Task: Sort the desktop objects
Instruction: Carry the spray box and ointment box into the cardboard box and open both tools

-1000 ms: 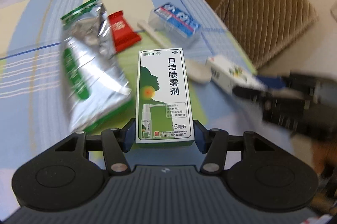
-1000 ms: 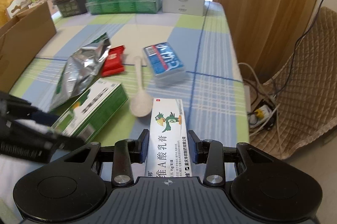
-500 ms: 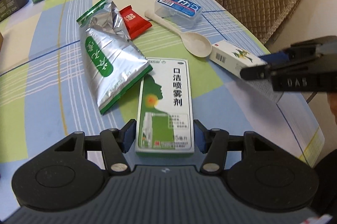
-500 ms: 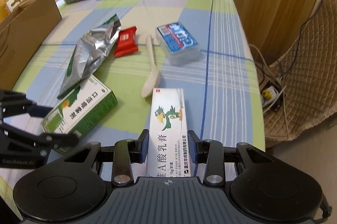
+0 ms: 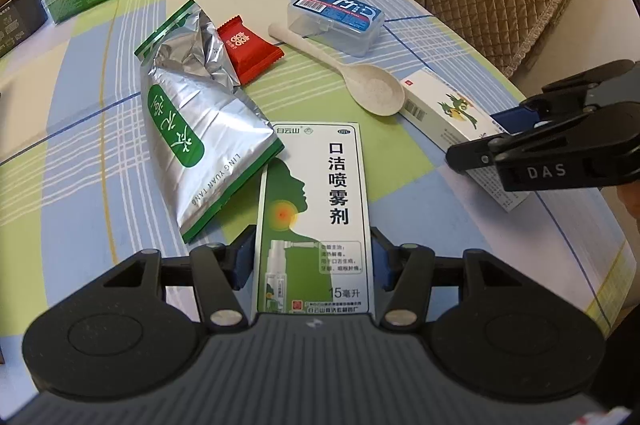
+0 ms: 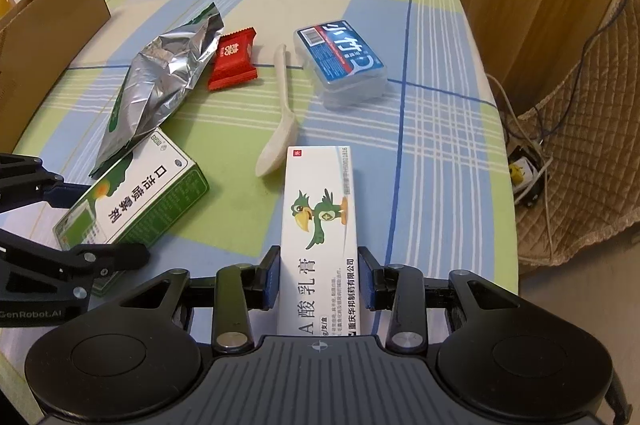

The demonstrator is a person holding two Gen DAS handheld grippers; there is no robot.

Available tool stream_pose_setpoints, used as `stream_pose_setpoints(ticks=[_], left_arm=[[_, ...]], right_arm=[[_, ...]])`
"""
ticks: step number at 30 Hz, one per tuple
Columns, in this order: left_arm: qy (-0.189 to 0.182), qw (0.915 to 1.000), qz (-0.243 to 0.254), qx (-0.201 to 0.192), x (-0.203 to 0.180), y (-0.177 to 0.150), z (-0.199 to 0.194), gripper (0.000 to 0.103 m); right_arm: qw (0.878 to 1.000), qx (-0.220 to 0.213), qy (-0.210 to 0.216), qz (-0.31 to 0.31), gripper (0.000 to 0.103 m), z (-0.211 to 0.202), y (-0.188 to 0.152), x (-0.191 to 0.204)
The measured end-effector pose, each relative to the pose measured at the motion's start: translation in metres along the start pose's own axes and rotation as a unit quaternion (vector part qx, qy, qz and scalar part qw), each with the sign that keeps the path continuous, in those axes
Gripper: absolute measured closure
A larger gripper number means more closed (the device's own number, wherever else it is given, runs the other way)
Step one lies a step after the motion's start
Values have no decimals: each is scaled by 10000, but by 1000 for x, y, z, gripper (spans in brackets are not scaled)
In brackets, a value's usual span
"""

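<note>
**A:** Checked cloth covers the desk [image 6: 440,129], with stacked cartons along its far edge and a cardboard box at your left. Both your tools are loaded: the left tool [image 5: 314,267] is clamped across the near end of the spray box [image 5: 314,209], and the right tool [image 6: 318,279] is clamped on the cream box [image 6: 320,225]. Each box lies low, its far end at or close to the cloth.

**B:** So what should you mind with the step in hand?

**A:** I judge you are setting the two medicine boxes down together near the front of the desk. Lay each one flat before you let go; a box released tilted will flop and may slide.

**B:** Anything in the way?

**A:** Yes. The spray box's far corner is right against the foil bag [image 5: 200,129], seemingly just under its edge. Nudging it forward would push the bag into the red sachet [image 5: 248,51]. The spoon [image 6: 280,129] lies with its bowl just beside the cream box's far corner, so keep that box from creeping ahead too.

**B:** And the two tools themselves?

**A:** They sit near each other, with the right one's fingers beside the spray box's flank. Open one, lift it straight away, then open the other. The blue case [image 6: 342,59] is well apart and needs no care yet.
</note>
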State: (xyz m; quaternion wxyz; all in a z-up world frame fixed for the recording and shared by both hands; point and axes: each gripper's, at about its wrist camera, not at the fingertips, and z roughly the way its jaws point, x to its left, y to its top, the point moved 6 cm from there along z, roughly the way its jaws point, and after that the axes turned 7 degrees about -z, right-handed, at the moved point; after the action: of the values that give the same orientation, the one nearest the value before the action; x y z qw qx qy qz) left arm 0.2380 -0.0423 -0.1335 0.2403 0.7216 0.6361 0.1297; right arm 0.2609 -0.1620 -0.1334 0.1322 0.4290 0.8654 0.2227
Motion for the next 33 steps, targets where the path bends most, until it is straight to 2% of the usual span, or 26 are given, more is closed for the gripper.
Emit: stream_pose_setpoints(ticks=[8, 12, 17, 23, 33], left_arm=[[-97, 9998, 130, 77, -8, -10, -14, 53], [-204, 9997, 99, 67, -14, -21, -30, 53], [-224, 9997, 16, -66, -16, -27, -58, 53], [-85, 9992, -85, -387, 0, -19, -104, 53], [481, 9935, -445, -927, 70, -23, -193, 53]], right_arm=[[9998, 38, 32, 166, 68, -22, -12, 2], [9991, -143, 36, 401, 68, -51, -16, -3], [9983, -396, 75, 429, 68, -83, -12, 10], [9956, -810, 305, 345, 68, -120, 4, 53], [9883, -1262, 857, -71, 68, -150, 44, 156]])
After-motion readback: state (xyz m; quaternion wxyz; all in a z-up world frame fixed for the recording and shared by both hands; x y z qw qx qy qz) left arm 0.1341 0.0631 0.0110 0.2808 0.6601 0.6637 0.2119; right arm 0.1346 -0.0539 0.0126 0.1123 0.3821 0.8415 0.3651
